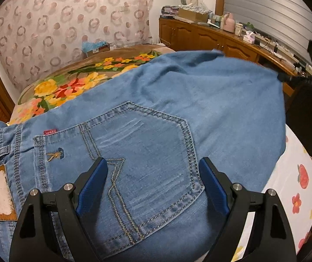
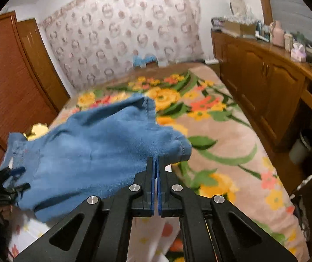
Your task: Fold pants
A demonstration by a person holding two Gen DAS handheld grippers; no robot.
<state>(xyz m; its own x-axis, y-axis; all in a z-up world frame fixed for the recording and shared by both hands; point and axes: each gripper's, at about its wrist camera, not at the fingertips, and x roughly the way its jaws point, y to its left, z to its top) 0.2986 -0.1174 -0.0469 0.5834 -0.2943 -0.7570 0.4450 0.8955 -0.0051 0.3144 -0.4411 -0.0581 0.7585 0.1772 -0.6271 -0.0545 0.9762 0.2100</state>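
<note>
right gripper [image 2: 155,160] pinches the pants [image 2: 103,150] hem ahead; left gripper [image 1: 153,172] gapes over the back pocket [image 1: 143,152]; best keep the cloth taut

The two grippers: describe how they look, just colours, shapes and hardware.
Both the left gripper and right gripper match: matte black angular arms with triangular cutouts, round silver pivot bolts, and flat fingers faced with blue textured pads. No cables, labels or sleeves are visible on either.

Floral blanket [image 2: 210,118] across the bed at centre, patterned curtain [image 2: 123,32] upper centre, wooden cabinet [image 2: 260,83] at right, pink jug [image 1: 229,23] on top
</note>
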